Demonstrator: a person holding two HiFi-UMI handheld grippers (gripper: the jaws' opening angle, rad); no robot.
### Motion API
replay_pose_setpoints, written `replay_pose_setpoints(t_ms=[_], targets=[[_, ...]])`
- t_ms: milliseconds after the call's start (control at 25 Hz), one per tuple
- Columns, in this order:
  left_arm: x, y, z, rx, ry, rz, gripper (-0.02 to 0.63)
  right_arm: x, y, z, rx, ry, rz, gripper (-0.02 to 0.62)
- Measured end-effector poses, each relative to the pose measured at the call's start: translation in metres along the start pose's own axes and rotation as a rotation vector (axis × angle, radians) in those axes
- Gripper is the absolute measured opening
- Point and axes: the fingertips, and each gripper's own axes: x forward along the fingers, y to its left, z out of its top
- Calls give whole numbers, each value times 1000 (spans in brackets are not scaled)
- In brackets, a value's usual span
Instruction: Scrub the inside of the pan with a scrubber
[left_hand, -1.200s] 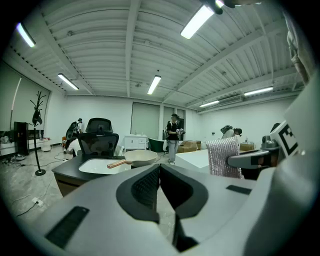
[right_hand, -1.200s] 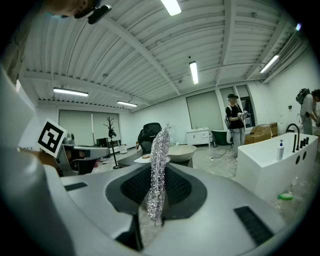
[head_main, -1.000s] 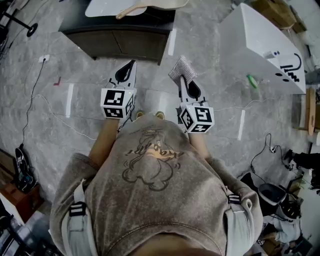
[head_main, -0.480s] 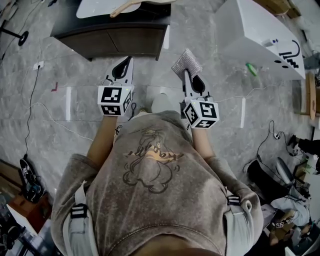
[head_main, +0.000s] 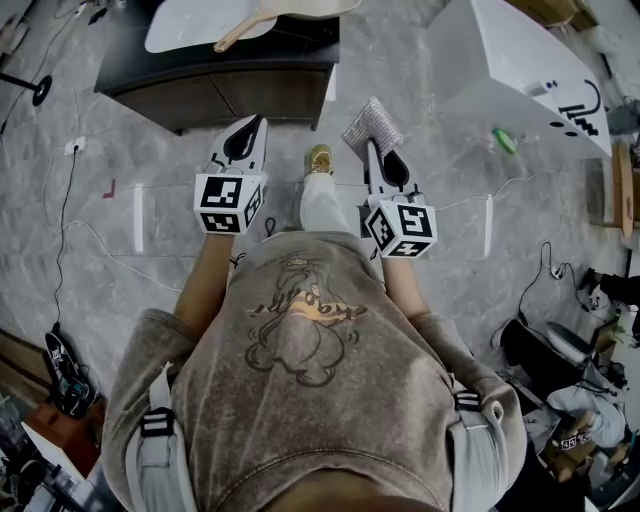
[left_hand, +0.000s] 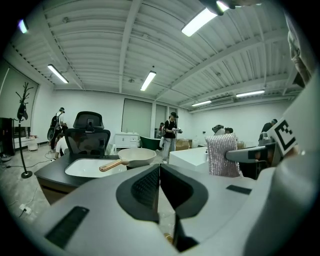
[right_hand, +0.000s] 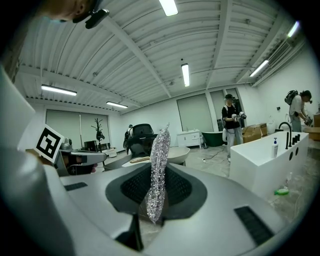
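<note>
Bare floor (head_main: 160, 150) up to dark counter (head_main: 215, 80) edge; cream pan (head_main: 300, 8) well ahead. Left gripper (head_main: 262, 124) clenched empty, right gripper (head_main: 367, 150) pinching silvery mesh scrubber (head_main: 373, 124).

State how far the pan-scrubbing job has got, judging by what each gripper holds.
Done: the scrubber is clamped in the right gripper. In hand: carrying it; the left gripper is shut and empty. Left: reaching the pan at the dark cabinet ahead, and all the scrubbing.
</note>
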Motion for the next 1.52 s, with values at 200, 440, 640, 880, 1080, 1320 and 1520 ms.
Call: replay_pose_setpoints(t_ms=[200,440,640,880,1080,1320,1520], targets=[[29,20,3,-13,11,7,18,31,-11,3,9,7,2,75],[73,44,13,-13,12,16,18,79,-28,8,13,23,22,75],[115,69,29,-8,16,34,18,127,-41,22,7,35,57,75],[159,101,54,-6,20,65,18,181,-59,47,2,50,97,75],[195,125,66,-20,23,106,18,230,-75,64,-4,59,140,75],[238,150,72,-27,39,158,18,287,-96,78,-26,73,200,74],[262,169,74,-34,56,189,18,324,-110,79,-30,109,229,75]])
